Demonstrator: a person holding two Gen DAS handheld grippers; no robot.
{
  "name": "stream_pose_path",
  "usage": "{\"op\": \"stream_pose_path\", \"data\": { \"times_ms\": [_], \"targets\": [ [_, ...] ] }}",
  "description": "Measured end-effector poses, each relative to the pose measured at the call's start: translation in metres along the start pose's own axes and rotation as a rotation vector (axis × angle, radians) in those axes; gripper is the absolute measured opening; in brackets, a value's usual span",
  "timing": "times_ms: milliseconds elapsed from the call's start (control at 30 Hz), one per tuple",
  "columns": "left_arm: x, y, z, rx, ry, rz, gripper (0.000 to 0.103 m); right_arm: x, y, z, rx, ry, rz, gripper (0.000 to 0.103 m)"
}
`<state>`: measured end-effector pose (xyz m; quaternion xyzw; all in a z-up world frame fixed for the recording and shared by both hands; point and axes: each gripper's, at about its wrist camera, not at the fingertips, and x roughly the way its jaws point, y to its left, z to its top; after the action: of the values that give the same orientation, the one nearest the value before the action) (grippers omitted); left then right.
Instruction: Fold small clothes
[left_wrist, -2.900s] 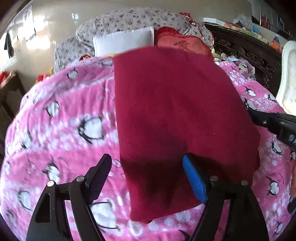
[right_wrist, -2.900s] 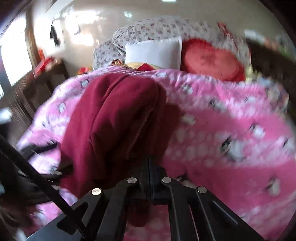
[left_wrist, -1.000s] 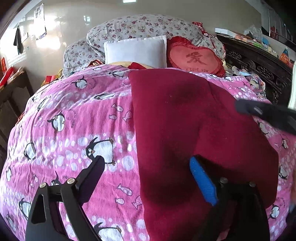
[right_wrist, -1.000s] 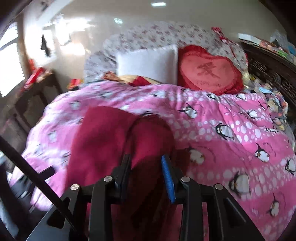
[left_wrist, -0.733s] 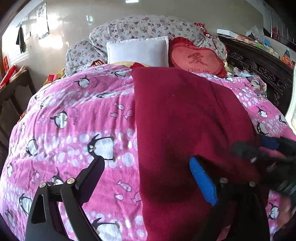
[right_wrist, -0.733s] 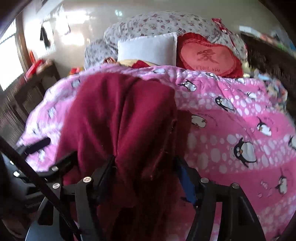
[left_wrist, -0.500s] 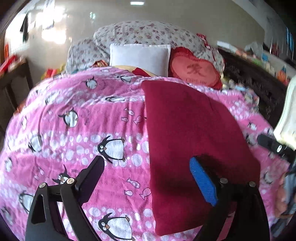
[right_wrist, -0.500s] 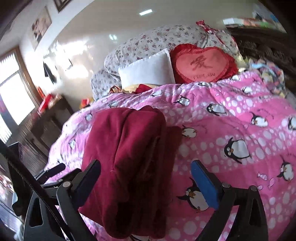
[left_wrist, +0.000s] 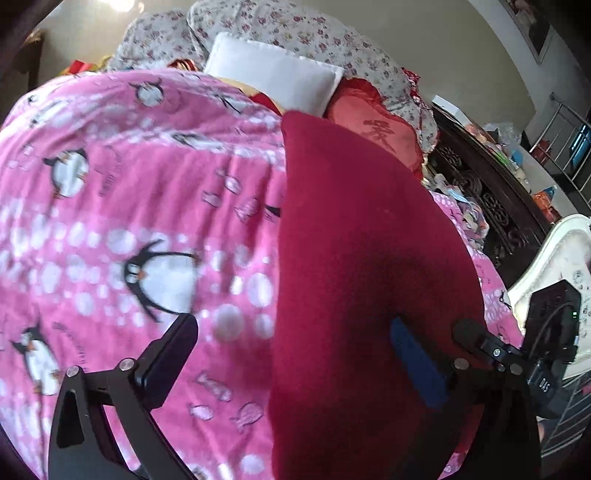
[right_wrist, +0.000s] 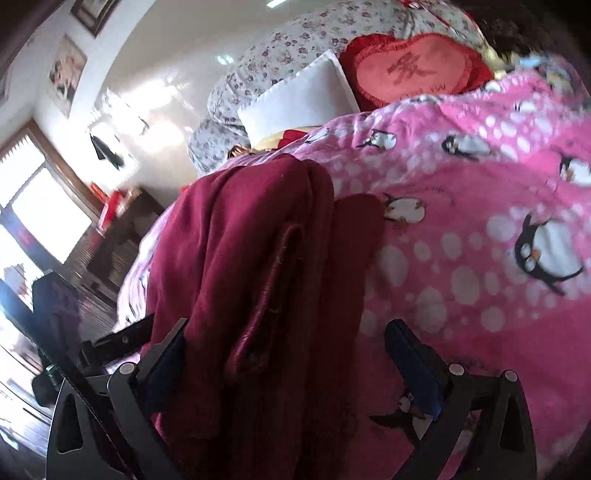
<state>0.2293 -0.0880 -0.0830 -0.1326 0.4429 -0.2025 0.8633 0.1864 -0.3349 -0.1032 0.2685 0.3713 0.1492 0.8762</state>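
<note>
The dark red fleece garment (left_wrist: 369, 266), folded into a long strip, lies on the pink penguin-print bed cover (left_wrist: 140, 192); its far end reaches toward the white rectangular pillow (left_wrist: 273, 81) and the red heart-shaped cushion (left_wrist: 376, 129).

My left claw (left_wrist: 291, 365): jaws opening, now spread wide. The black left finger (left_wrist: 166, 362) is over bare bed cover just beside the garment's edge; the blue-padded finger (left_wrist: 417, 365) is over the garment's near part. The pads grip nothing. I cannot tell whether they touch the cloth.

My right claw (right_wrist: 288, 369): jaws opening, also spread wide. A thick fold of the garment (right_wrist: 258, 258) sits between the fingers, with a hem ridge running along it. The left pad (right_wrist: 166, 354) is at the fold's edge and the blue pad (right_wrist: 410, 362) stands apart from the cloth, over bed cover. Nothing is clamped.

The view is tilted and the pillow side is blurred.
</note>
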Motion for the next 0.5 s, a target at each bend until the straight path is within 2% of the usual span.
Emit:
{"op": "stream_pose_path", "data": {
  "times_ms": [133, 200, 233, 267, 300, 367, 400, 500],
  "targets": [
    [0.015, 0.003, -0.001, -0.047, 0.036, -0.061, 0.103, 0.004, -0.008, -0.002, 0.019, -0.001, 0.032, 0.103],
    [0.016, 0.002, -0.001, -0.031, 0.044, -0.064, 0.103, 0.003, -0.005, -0.003, 0.007, -0.014, 0.024, 0.100],
    [0.014, 0.001, -0.002, -0.025, 0.048, -0.076, 0.097, 0.001, 0.000, -0.005, -0.016, -0.023, 0.026, 0.090],
    [0.012, 0.001, -0.001, -0.024, 0.054, -0.103, 0.075, -0.003, 0.007, -0.006, -0.041, -0.035, 0.019, 0.086],
    [0.007, -0.001, -0.001, -0.020, 0.065, -0.162, 0.060, -0.009, 0.017, -0.007, -0.076, -0.049, -0.009, 0.079],
    [-0.009, -0.012, -0.002, 0.027, 0.051, -0.121, 0.050, -0.017, 0.029, -0.009, -0.121, -0.054, -0.042, 0.071],
    [-0.015, -0.017, -0.004, 0.054, 0.040, -0.099, 0.047, -0.023, 0.036, -0.010, -0.135, -0.062, -0.044, 0.063],
    [-0.046, -0.031, -0.016, 0.123, 0.009, -0.060, 0.043, -0.045, 0.058, -0.016, -0.160, -0.082, -0.014, 0.060]
  ]
}}
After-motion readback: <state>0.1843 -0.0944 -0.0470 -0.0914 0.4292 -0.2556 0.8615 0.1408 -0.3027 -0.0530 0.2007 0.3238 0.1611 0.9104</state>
